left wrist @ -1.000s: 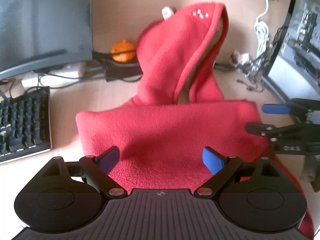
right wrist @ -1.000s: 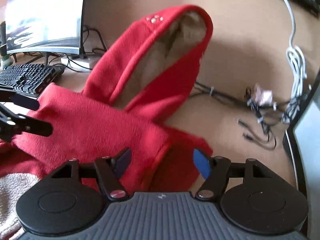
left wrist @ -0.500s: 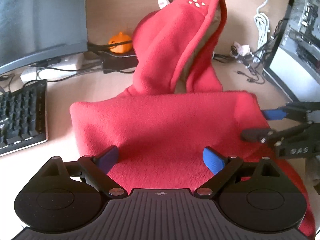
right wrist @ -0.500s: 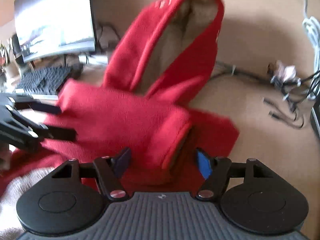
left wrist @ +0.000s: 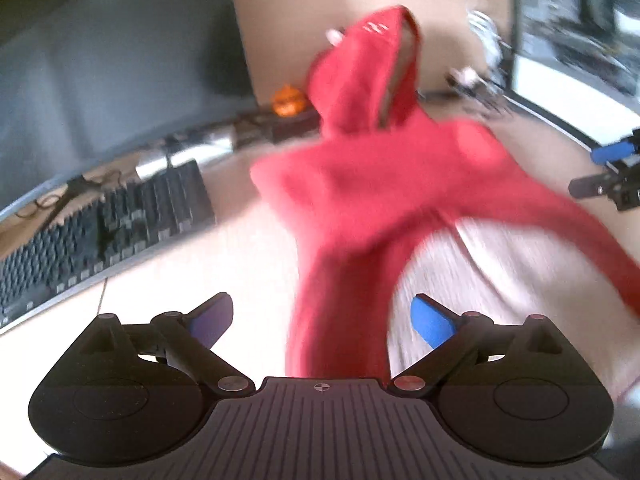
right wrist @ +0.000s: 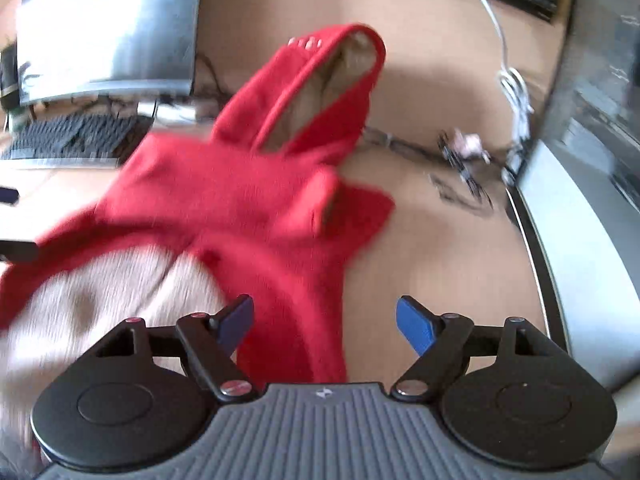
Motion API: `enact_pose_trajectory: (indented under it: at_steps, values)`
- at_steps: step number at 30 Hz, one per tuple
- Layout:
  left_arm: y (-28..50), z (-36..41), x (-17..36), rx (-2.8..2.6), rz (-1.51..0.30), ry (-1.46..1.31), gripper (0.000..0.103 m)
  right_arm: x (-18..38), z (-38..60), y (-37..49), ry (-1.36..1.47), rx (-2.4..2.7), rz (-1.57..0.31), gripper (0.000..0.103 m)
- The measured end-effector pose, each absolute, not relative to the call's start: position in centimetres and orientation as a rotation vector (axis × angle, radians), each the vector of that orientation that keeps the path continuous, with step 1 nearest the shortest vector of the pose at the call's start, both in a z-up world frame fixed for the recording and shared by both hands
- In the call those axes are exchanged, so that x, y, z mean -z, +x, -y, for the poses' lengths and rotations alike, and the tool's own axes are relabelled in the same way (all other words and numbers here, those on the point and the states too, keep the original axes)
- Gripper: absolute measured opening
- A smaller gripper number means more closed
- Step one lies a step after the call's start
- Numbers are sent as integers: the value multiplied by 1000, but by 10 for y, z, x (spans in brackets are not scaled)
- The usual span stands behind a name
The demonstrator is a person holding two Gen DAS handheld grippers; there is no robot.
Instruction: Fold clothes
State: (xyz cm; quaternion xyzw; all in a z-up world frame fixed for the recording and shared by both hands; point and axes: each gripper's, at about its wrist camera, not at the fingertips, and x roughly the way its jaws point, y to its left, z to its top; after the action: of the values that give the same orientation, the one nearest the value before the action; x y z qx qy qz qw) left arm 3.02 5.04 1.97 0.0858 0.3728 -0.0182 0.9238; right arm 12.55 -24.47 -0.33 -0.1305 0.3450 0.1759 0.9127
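A: The red garment (left wrist: 360,184) is smeared by motion; its lower part is hidden behind the gripper body.

B: The keyboard (left wrist: 100,224) is cut off at the left edge.

Black gripper (left wrist: 322,320), blue pads, silver screws

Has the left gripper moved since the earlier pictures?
Yes. The left gripper pulled back from the keyboard, jaws opening wider, empty.
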Motion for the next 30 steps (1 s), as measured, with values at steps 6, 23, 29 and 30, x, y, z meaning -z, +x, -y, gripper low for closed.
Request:
enact_pose_trajectory:
  at_steps: [6, 23, 29, 30]
  values:
    - [-44, -54, -13, 149, -768, 202, 100, 15, 261, 21, -307, -284, -696, 88]
    - [-80, -56, 19, 19, -761, 439, 101, 85, 259, -30, -336, -48, -735, 88]
    - [-72, -77, -15, -33, -712, 344, 101, 28, 284, -40, -267, -2, -605, 90]
    - [-69, -79, -19, -41, -707, 334, 101, 17, 289, -41, -244, 10, -568, 92]
